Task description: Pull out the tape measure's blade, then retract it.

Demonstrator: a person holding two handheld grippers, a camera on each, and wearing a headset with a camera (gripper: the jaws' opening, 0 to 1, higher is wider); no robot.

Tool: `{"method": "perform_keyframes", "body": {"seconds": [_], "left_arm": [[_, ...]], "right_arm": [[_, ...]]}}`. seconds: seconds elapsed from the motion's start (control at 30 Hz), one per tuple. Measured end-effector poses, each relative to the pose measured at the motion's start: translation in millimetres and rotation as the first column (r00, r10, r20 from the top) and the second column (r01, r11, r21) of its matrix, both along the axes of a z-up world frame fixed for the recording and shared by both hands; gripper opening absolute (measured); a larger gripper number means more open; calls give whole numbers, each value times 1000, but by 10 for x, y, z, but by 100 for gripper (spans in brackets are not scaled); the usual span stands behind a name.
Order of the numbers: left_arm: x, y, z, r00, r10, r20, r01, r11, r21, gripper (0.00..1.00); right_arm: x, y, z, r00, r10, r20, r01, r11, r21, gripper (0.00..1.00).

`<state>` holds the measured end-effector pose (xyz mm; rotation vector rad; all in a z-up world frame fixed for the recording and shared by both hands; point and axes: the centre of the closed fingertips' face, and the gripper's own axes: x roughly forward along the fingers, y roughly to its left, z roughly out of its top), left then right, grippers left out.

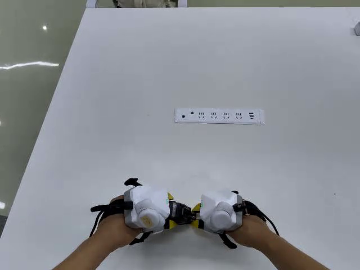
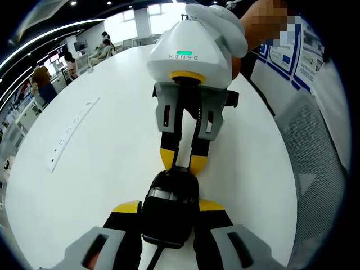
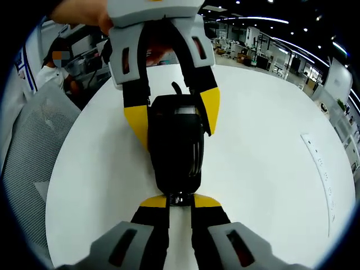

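tape measure [image 3: 175, 152] long axis left-right, mouth rightward | left gripper [image 2: 169, 207] clamps its body | right gripper [image 3: 180, 201] pinches its mouth end

White table [image 1: 112, 112]; white power strip [image 1: 219, 116] flat mid-table; small grey object [image 1: 356, 27] at far right edge.

This is looking like a big open office. People [image 2: 70, 61] are sitting far back under long shining lights [image 3: 267, 19], and a power strip [image 1: 219, 116] is lying on the white table [image 1: 140, 67].
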<state>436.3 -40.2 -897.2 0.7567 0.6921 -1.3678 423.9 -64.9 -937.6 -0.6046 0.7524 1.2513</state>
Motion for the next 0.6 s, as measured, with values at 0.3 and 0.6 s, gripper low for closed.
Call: {"method": "perform_keyframes", "body": {"seconds": [0.3,0.6], "left_arm": [[9,2,1,1000,6,0,-6,1000,11,32],[12,3,5,1000,7,1,-7,1000,19,32]], "right_arm": [[17,-6,1,1000,6,7,-6,1000,-4,12],[23,-34,-22,1000,2,2,-2,1000,-4,12]]}}
